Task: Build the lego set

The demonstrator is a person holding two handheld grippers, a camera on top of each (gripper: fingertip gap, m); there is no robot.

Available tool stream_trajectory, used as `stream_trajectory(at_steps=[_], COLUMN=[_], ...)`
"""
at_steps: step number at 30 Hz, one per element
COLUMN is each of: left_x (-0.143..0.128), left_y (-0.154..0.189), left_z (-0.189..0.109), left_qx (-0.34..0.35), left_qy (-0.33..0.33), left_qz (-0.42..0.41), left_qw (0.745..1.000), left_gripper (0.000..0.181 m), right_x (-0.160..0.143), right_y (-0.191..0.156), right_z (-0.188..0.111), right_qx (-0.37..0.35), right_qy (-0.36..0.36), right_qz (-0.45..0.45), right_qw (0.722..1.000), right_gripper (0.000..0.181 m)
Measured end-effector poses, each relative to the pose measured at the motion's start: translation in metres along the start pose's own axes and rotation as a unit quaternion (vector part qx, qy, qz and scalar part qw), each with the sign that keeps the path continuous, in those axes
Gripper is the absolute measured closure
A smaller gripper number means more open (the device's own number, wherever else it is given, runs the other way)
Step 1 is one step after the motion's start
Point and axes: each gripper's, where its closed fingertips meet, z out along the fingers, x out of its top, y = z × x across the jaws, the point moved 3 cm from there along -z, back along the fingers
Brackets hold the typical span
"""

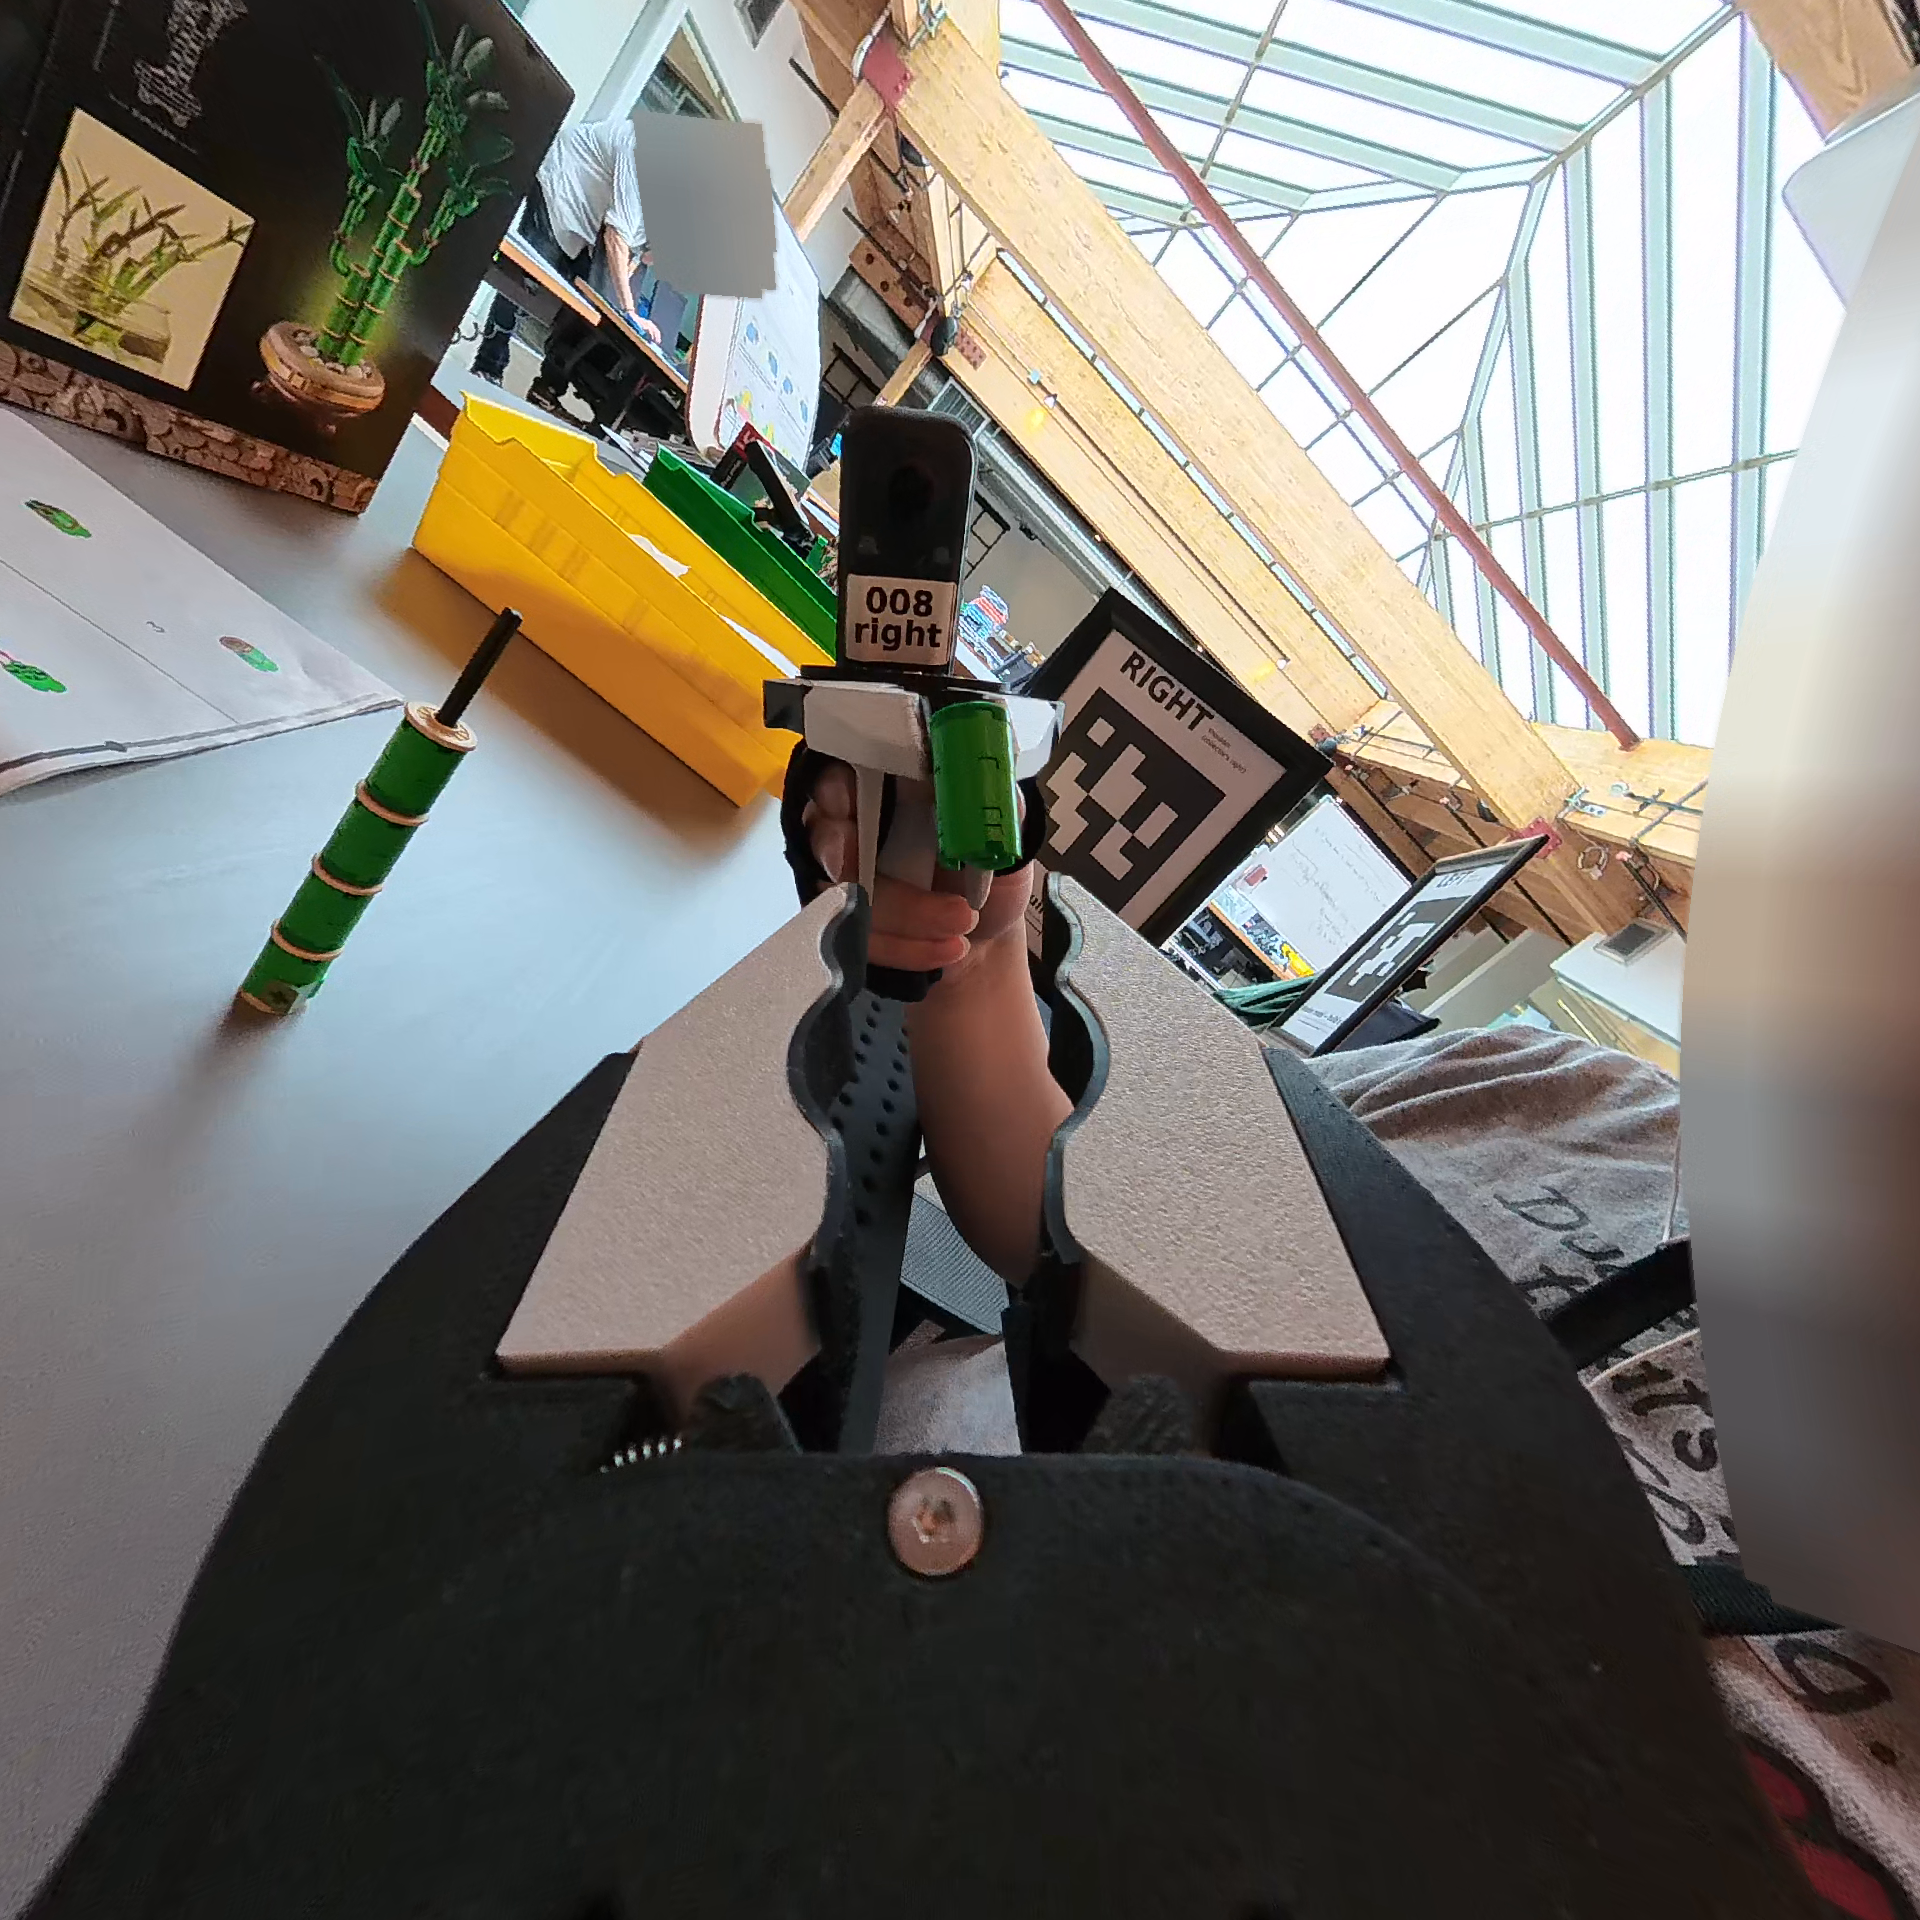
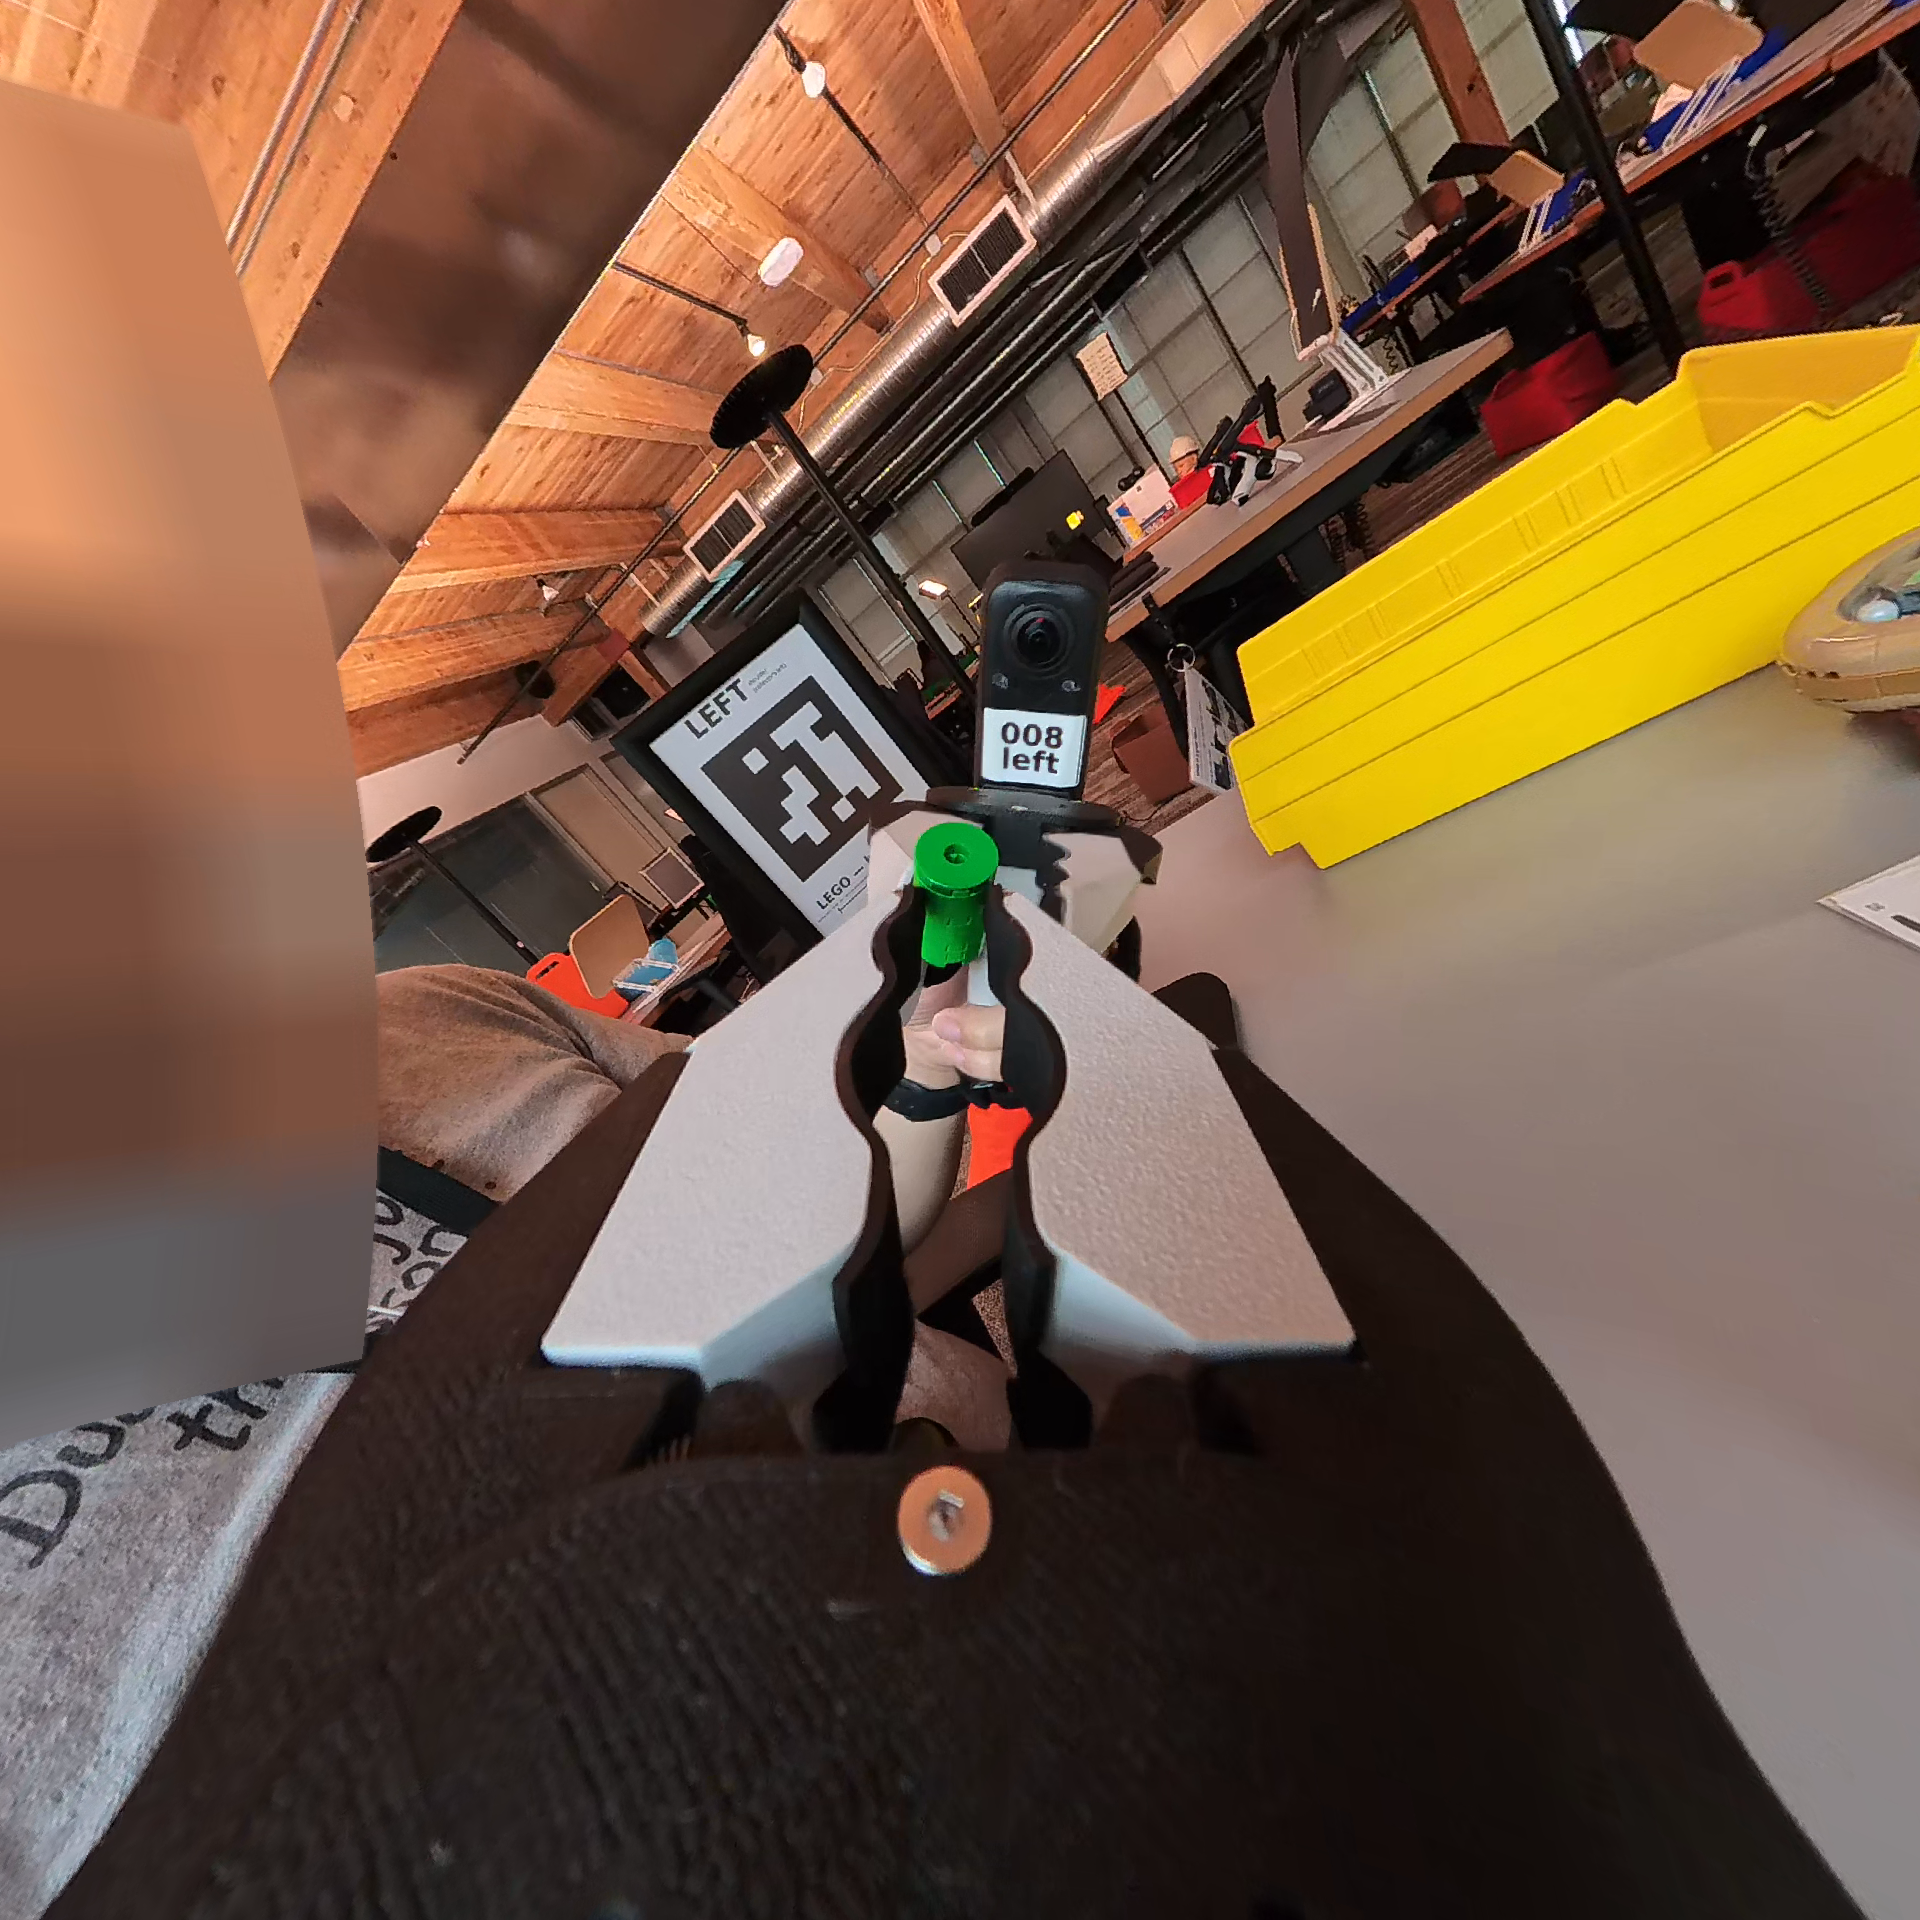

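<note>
Clearly the build is only partly done. In the left wrist view a bamboo stalk (image 1: 348, 852) of four green segments parted by tan rings stands on the grey table (image 1: 208, 1195), a bare black axle (image 1: 480, 665) poking out of its top, which suggests more segments belong there. The printed instruction sheet (image 1: 125, 634) lies near it, and the set's box (image 1: 260, 208) behind shows several taller, leafy stalks in a pot, so most of the work appears to remain. A yellow bin (image 1: 603, 592) and a green bin (image 1: 727, 520) sit beyond. The left gripper (image 1: 951, 914) has its jaws spread with a clear gap and nothing between them. Facing it, well above the table, the right gripper (image 1: 940, 769) pinches a green cylinder piece (image 1: 971, 784) between its tips.

In the right wrist view the same green cylinder piece (image 2: 951, 904) sits clamped at the very tips of the right gripper (image 2: 951, 925), its round end with a centre hole turned towards the camera. The left gripper (image 2: 1049, 883) shows just behind it, apart from the piece as far as can be judged. The likely next step is threading this segment onto the axle.
</note>
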Motion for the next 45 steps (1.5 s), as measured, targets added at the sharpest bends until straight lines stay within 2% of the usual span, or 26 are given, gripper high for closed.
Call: stream_trajectory(at_steps=[8, 13, 15, 27, 45], left_x=[0.006, -0.001, -0.003, -0.004, 0.008], left_y=[-0.003, -0.003, -0.002, 0.000, -0.011], left_z=[0.003, 0.008, 0.008, 0.008, -0.007], left_qx=[0.008, 0.006, -0.006, -0.007, 0.006], left_qy=[0.010, -0.008, -0.011, -0.017, 0.014], left_qz=[0.015, 0.021, 0.017, 0.020, -0.005], left_qw=[1.000, 1.000, 1.000, 1.000, 1.000], left_gripper=[0.147, 0.156, 0.167, 0.167, 0.167], right_x=[-0.004, -0.010, -0.012, -0.011, 0.003], right_y=[0.001, 0.003, 0.004, 0.003, 0.007], right_z=[0.004, 0.006, 0.006, 0.007, -0.011], right_qx=[-0.009, -0.019, -0.026, -0.025, -0.046], right_qy=[-0.013, -0.028, -0.032, -0.026, 0.017], right_qz=[-0.006, -0.017, -0.023, -0.041, -0.053], right_qw=[1.000, 0.999, 0.999, 0.998, 0.997], right_gripper=[0.172, 0.172, 0.172, 0.171, 0.171])
